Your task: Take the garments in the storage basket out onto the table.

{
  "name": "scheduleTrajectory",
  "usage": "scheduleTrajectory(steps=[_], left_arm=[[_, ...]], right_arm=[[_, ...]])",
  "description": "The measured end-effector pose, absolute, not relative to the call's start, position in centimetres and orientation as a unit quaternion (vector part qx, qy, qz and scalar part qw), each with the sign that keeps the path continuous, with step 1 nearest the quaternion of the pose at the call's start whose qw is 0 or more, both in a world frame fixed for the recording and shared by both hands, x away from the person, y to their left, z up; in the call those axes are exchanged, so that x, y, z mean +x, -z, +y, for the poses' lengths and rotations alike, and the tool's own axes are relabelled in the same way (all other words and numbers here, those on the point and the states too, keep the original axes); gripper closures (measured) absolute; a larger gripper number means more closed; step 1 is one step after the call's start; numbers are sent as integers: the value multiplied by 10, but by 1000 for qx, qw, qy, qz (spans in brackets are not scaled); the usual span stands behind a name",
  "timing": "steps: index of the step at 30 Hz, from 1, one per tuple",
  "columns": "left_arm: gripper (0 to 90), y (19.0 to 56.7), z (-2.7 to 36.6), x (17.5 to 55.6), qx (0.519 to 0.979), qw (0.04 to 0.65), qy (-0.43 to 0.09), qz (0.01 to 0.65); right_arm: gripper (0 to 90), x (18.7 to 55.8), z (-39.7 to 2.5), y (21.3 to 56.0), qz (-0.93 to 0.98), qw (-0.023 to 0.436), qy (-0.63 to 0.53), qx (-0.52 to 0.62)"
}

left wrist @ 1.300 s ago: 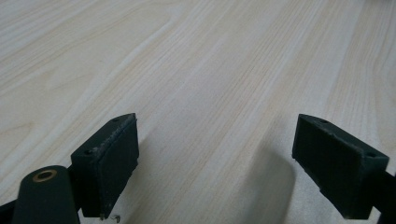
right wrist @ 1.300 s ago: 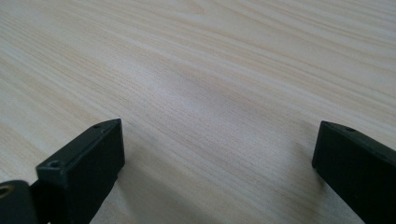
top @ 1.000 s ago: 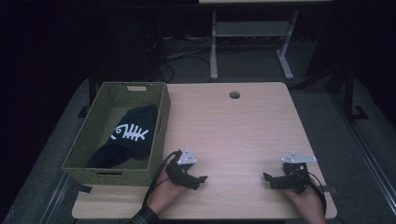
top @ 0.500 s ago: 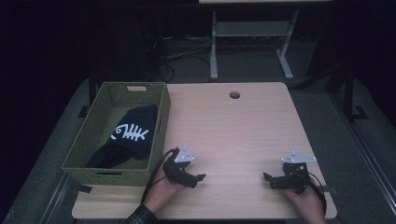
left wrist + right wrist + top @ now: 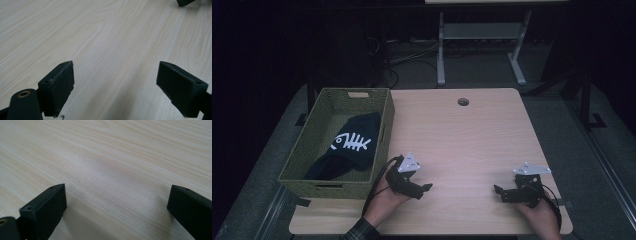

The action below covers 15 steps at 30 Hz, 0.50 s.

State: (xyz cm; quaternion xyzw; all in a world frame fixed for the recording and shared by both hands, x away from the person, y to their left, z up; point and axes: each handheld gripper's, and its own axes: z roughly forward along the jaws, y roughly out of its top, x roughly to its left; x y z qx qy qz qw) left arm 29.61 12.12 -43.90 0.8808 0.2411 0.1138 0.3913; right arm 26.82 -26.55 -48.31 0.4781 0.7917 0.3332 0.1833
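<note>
Little changed over the last second: left gripper [image 5: 424,188] nudged slightly toward the table's [image 5: 472,135] near edge, right gripper [image 5: 498,190] parked as before, both resting low on bare wood with jaws spread wide and empty. Dark fish-bone cloth [image 5: 351,145] lying untouched inside the woven basket [image 5: 384,131] (just beside the left hand), so probably no pick begun yet.

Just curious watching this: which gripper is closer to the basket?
Left. The left gripper sits beside the basket, just off its near right corner. The right gripper rests far across the table, near its right edge.
</note>
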Motion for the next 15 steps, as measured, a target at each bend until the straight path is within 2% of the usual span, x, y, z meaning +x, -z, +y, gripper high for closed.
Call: scheduleTrajectory(steps=[15], left_arm=[[140, 427, 120, 298, 876, 402, -113, 242]], right_arm=[[20, 268, -266, 483, 792, 183, -333, 478]])
